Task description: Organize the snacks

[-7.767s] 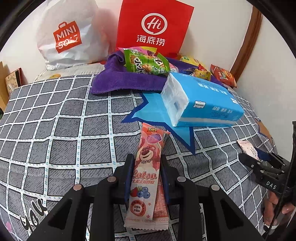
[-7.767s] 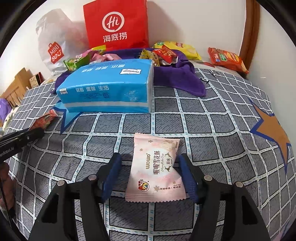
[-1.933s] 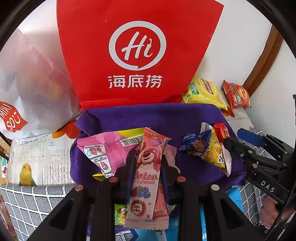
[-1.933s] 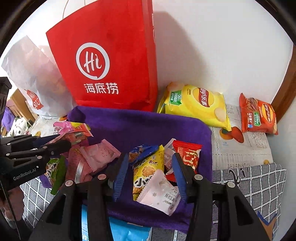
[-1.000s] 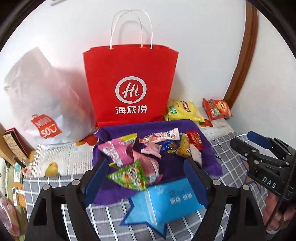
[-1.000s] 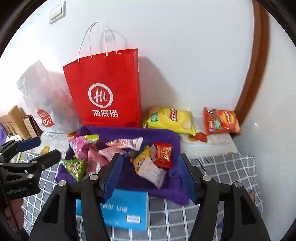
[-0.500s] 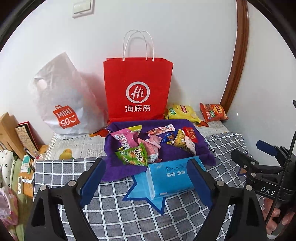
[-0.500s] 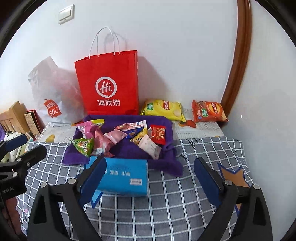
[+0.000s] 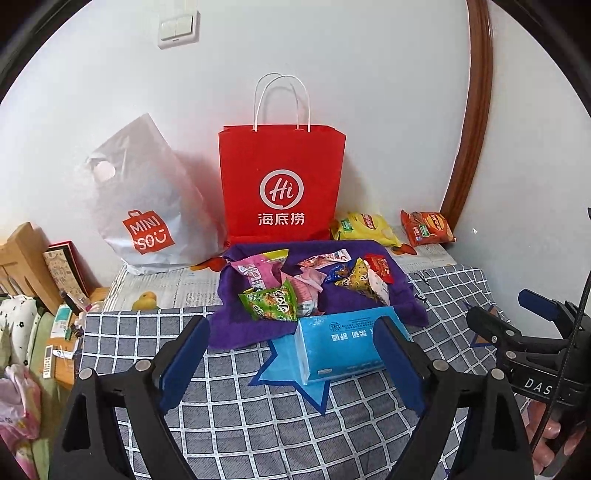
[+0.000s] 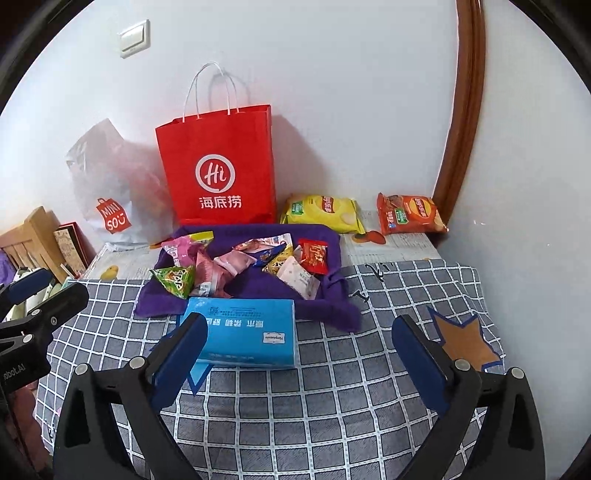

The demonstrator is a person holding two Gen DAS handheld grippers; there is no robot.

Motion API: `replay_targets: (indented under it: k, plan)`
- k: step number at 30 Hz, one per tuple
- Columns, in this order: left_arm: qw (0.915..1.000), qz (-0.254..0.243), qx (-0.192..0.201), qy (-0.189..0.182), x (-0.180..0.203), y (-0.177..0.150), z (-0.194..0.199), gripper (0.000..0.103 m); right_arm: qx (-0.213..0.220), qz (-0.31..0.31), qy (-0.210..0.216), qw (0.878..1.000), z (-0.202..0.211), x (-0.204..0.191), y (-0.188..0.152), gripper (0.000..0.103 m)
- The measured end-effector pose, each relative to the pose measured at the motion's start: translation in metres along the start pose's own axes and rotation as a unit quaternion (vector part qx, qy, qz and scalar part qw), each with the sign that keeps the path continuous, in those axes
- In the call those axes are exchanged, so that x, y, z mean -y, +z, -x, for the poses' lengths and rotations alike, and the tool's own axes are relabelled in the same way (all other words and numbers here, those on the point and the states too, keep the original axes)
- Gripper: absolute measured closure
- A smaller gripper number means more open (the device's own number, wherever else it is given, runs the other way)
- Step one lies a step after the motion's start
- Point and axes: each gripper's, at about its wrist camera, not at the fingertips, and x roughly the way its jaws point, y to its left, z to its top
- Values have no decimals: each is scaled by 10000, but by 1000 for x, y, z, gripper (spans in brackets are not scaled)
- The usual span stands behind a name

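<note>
At the bottom of the left wrist view, the left tongs (image 9: 291,363) are spread wide with nothing between their blue pads; their jaws have just been opening a little further. At the bottom of the right wrist view, the right tongs (image 10: 299,358) are spread wider still, also empty, and their jaws have just been opening. Each pair also shows at the side edge of the other's view, with fingers of a hand (image 9: 546,435) visible at the lower right of the left view.

Under both lies a bed covered in a grey checked sheet (image 10: 332,406) with white grid lines and star patches. Just beyond the tongs, near the middle of each view, a blue tissue pack (image 10: 243,332) lies on the sheet, its far edge against a purple towel (image 10: 236,288).

The snack packets (image 10: 236,264) sit in a loose heap on that towel, in the centre of each view: a green triangular packet (image 9: 271,304) nearest on the left, pink packets behind it, a yellow and blue one in the middle, a pale packet and a small red one on the right.

Farther back, against the white wall, a red paper bag (image 9: 282,184) with white handles stands upright behind the towel. A white plastic shopping bag (image 9: 151,206) slumps to its left. To its right lie a yellow crisp bag (image 10: 325,212) and, well apart, an orange crisp bag (image 10: 408,214). A light switch (image 9: 177,27) is at the upper left, and a curved brown wooden frame (image 10: 461,110) runs down the right side.
</note>
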Motion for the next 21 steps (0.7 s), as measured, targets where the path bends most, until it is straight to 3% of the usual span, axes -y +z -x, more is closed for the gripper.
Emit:
replay_targets:
  k: [21]
  plan:
    - [10000,-15,-11,-27,3,-1,3,13,51,-42,51,10000,6,-1,-3,4]
